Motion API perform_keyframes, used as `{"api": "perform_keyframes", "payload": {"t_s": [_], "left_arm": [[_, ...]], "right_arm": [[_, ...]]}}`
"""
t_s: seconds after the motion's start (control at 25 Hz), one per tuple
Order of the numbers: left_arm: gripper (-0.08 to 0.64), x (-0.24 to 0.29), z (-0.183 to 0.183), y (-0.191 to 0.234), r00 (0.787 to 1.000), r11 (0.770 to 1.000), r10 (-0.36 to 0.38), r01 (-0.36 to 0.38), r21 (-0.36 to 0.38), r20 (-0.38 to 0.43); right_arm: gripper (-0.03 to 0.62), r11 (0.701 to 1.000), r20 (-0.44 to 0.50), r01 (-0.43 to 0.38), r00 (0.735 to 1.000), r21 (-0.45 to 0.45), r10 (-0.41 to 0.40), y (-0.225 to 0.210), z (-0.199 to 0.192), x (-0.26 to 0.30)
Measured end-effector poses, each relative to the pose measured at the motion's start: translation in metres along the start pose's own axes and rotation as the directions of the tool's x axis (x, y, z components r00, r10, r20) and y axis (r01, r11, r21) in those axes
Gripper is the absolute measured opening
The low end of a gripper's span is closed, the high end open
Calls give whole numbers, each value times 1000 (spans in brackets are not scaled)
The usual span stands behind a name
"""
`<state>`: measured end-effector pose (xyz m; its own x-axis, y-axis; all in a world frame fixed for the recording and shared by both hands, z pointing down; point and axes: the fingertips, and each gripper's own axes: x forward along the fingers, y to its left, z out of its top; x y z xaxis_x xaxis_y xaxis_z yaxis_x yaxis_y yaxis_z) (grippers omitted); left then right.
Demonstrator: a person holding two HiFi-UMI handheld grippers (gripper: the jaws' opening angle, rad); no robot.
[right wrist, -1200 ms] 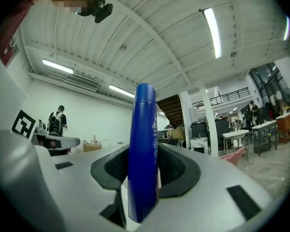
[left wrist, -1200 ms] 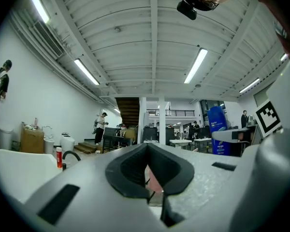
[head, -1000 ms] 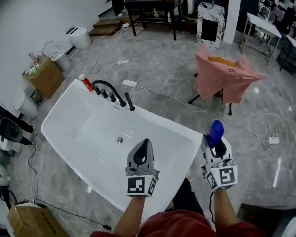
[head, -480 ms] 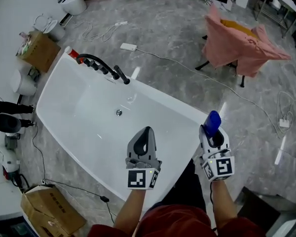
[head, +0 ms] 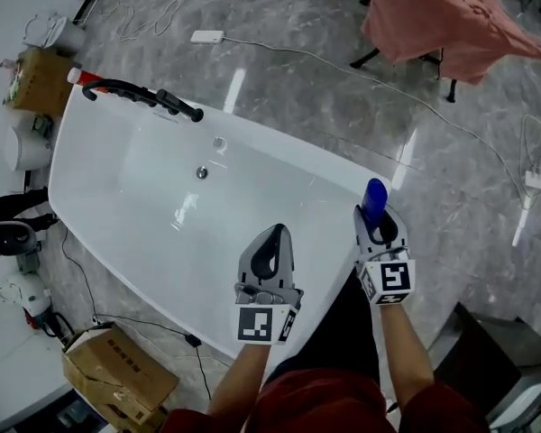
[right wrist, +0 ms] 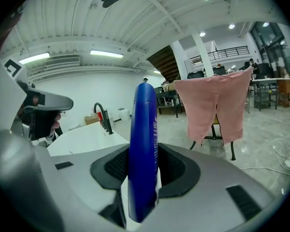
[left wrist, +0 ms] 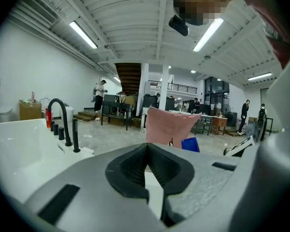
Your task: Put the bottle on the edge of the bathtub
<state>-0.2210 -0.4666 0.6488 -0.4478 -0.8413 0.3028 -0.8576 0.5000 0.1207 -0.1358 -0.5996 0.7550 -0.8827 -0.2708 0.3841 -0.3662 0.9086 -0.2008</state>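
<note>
Blue plastic bottle [right wrist: 143, 144] sits gripped upright in my right claw [head: 377, 224] beside the white bathtub's rim [head: 338, 171], not yet set down; my left claw [head: 274, 234] is closed, empty.

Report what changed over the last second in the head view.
Both grippers sank toward the bathtub. The right gripper, with the blue bottle upright in its jaws, now hangs by the tub's right-hand corner. The left gripper is over the basin's near end. Nothing was grabbed or released: the bottle stays clamped, and the left jaws stay shut and empty.
</note>
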Motion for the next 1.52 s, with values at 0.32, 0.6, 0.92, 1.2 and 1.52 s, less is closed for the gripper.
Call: {"api": "perform_keyframes", "payload": {"t_s": [0.32, 0.6, 0.92, 1.2, 1.52], "left_arm": [[5, 33, -44, 4, 998, 1000, -12, 11, -15, -63], [5, 54, -56, 8, 996, 999, -33, 31, -14, -81], [5, 66, -62, 8, 996, 999, -49, 48, -11, -72], [5, 61, -71, 5, 995, 999, -49, 47, -24, -87], [5, 56, -66, -2, 995, 998, -61, 60, -13, -80]], "right_arm": [[149, 997, 39, 11, 999, -82, -7, -19, -16, 72], [150, 988, 153, 39, 988, -147, -17, -27, -1, 120], [152, 987, 271, 60, 962, -147, -18, -18, 2, 110], [152, 983, 249, 79, 968, -164, -36, -19, -10, 92], [184, 980, 180, 52, 984, -192, -17, -21, -22, 95]]}}
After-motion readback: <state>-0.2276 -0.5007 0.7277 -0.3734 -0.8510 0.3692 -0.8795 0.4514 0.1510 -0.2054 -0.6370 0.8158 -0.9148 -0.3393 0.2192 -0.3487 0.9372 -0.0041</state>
